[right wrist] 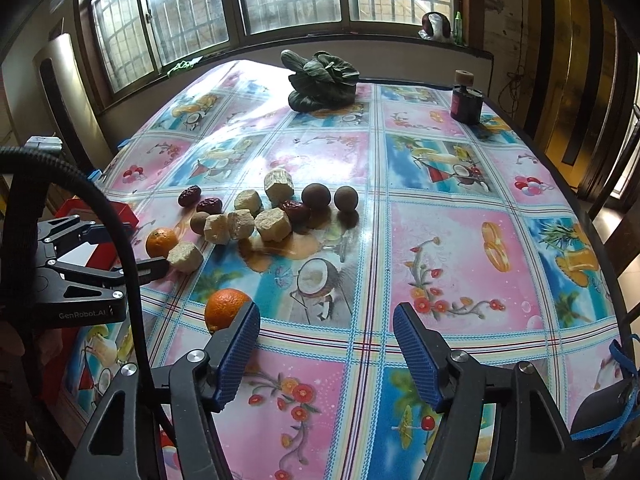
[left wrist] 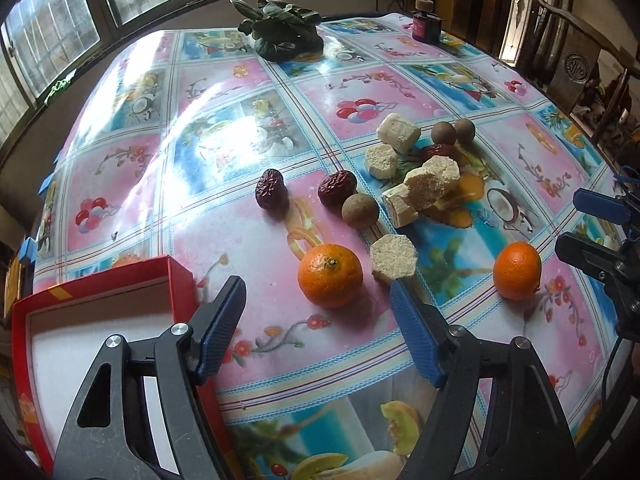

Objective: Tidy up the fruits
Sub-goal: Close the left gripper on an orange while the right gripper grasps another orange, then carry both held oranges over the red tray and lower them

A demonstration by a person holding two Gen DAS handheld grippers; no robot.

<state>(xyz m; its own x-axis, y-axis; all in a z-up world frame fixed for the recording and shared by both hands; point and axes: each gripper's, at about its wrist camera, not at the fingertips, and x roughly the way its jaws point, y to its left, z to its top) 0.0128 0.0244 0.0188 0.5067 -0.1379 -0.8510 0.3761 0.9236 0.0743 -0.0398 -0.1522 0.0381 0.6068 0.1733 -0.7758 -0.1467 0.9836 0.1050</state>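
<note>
Since both the left tongs point(left wrist: 318, 312) & right tongs point(right wrist: 326, 336) stand apart w/ nothing gripped, centre the left pair on the near round orange mandarin point(left wrist: 330, 275), then carry it left to the red cardboard box point(left wrist: 100, 300) on the tabletop point(left wrist: 224, 240).

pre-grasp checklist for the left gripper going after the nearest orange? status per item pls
1. Left gripper empty, jaws apart: ok.
2. Nearest orange ahead between the fingers, not yet touched: ok.
3. Clearance: sugarcane chunk sits close beside that orange, may get bumped: not ok.
4. Red box open, white inside showing, near the left gripper: ok.
5. Right gripper empty, off to the side, second orange by its finger: ok.
6. Whether jaws stand wide enough for the orange: cannot tell.
</note>
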